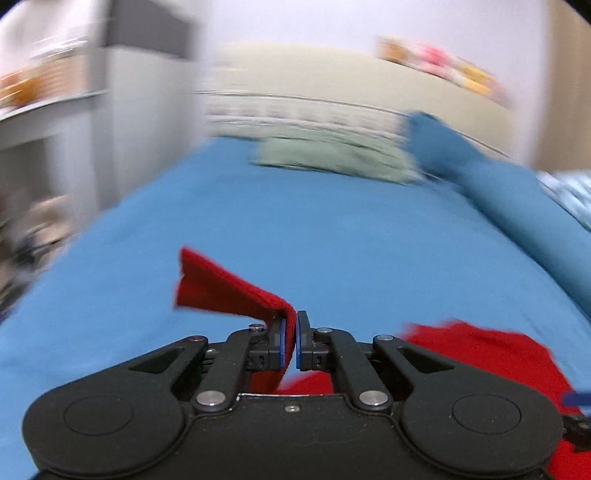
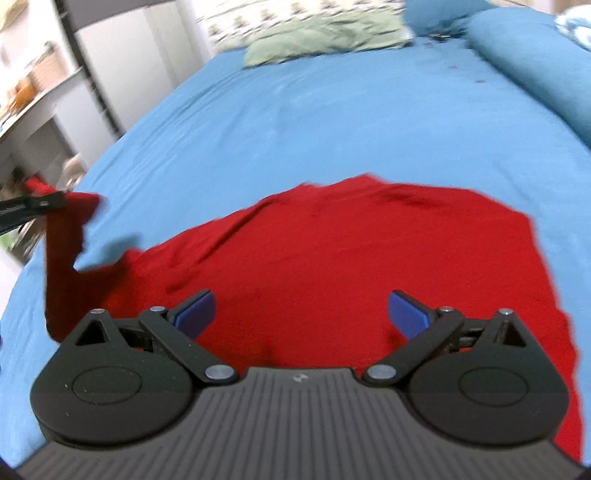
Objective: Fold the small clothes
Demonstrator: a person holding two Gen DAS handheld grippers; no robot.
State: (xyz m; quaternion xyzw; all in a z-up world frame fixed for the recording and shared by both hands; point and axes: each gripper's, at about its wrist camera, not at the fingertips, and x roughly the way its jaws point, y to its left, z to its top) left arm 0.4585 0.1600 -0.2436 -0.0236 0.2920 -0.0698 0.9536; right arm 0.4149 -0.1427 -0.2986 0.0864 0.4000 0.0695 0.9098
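Note:
A small red garment point(image 2: 351, 258) lies on the blue bed sheet point(image 2: 332, 122). My left gripper point(image 1: 291, 341) is shut on a corner of the red garment point(image 1: 229, 291) and lifts it above the sheet. In the right wrist view the left gripper point(image 2: 55, 201) shows at the far left, with the lifted red corner hanging from it. My right gripper point(image 2: 300, 314) is open and hovers over the near part of the garment, with nothing between its blue pads point(image 2: 408, 314).
A pale green cloth point(image 2: 321, 33) lies at the far end of the bed. A blue bolster point(image 2: 535, 62) runs along the right side. White shelves and cupboards point(image 2: 55, 81) stand to the left of the bed. Both views are motion-blurred.

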